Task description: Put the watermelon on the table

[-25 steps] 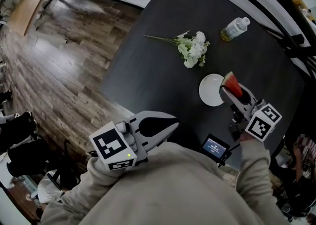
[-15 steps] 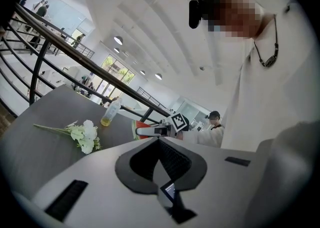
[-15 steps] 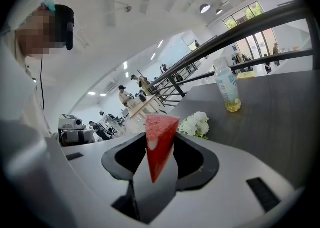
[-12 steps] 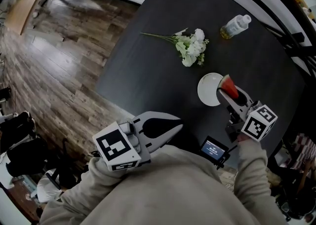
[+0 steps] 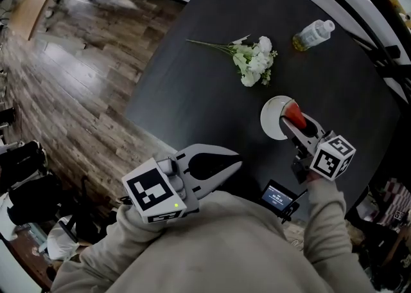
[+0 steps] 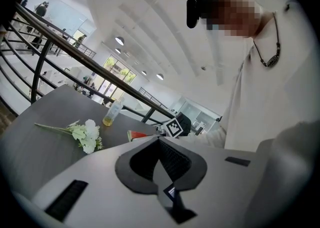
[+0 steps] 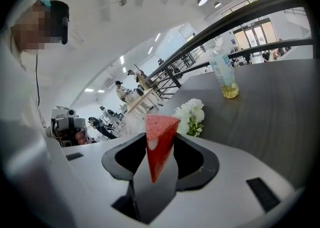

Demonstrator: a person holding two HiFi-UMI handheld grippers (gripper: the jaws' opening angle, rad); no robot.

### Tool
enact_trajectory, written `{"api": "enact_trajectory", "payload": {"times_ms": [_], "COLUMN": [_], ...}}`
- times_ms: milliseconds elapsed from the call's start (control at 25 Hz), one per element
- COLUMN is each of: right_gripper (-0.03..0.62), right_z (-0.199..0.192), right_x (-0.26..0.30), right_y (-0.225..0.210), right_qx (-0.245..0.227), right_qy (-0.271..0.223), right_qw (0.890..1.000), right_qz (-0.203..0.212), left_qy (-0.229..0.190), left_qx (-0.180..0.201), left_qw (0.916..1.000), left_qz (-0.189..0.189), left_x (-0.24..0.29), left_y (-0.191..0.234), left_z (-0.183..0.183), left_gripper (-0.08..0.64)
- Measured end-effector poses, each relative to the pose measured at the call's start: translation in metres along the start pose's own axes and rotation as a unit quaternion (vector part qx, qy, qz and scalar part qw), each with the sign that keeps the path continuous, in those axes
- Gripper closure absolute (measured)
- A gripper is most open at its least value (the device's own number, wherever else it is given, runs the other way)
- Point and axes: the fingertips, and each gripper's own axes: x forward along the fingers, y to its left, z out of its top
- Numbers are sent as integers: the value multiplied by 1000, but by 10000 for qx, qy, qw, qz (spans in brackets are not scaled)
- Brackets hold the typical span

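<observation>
Right hand-held gripper [image 5: 294,121] clamps watermelon [image 7: 159,134] above plate [image 5: 272,118], seemingly; flowers [image 5: 255,63], bottle [image 5: 313,33] beyond; left [image 5: 236,162] closed.

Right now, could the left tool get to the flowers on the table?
Probably yes. Only bare table lies between the left tool and the flowers. The right tool, holding the watermelon, is off to the side. The left tool's jaws are together, so they'd need opening first.

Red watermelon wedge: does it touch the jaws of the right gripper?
Touching. In the right gripper view, the red watermelon wedge sits clamped between both jaws of the right gripper.
</observation>
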Motion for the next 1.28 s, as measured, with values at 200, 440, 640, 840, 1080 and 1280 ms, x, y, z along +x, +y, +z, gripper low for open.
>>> {"api": "enact_trajectory", "payload": {"times_ms": [200, 440, 640, 840, 1080, 1280], "right_gripper": [407, 407, 407, 407, 407, 407], "right_z": [-10, -23, -29, -35, -52, -66], "right_x": [6, 14, 21, 26, 36, 41], "right_y": [-11, -24, -33, -37, -55, -67], "right_qx": [54, 58, 80, 39, 1, 76], "right_qy": [145, 313, 396, 486, 726, 919], "right_qw": [9998, 9992, 9988, 9983, 9963, 9941], "right_qz": [-129, -225, -272, -319, -468, -575], "left_qy": [3, 10, -5, -21, -29, -28], "left_qx": [-11, -79, -95, -114, -194, -222], "left_qw": [10000, 10000, 9999, 9999, 9997, 9996], "left_qz": [29, 45, 75, 96, 167, 180], "left_x": [-1, -3, -5, -9, -11, -12], "left_y": [5, 6, 6, 6, 13, 13], "left_z": [-4, -10, -9, -10, -15, -15], "left_gripper": [557, 557, 557, 557, 557, 557]}}
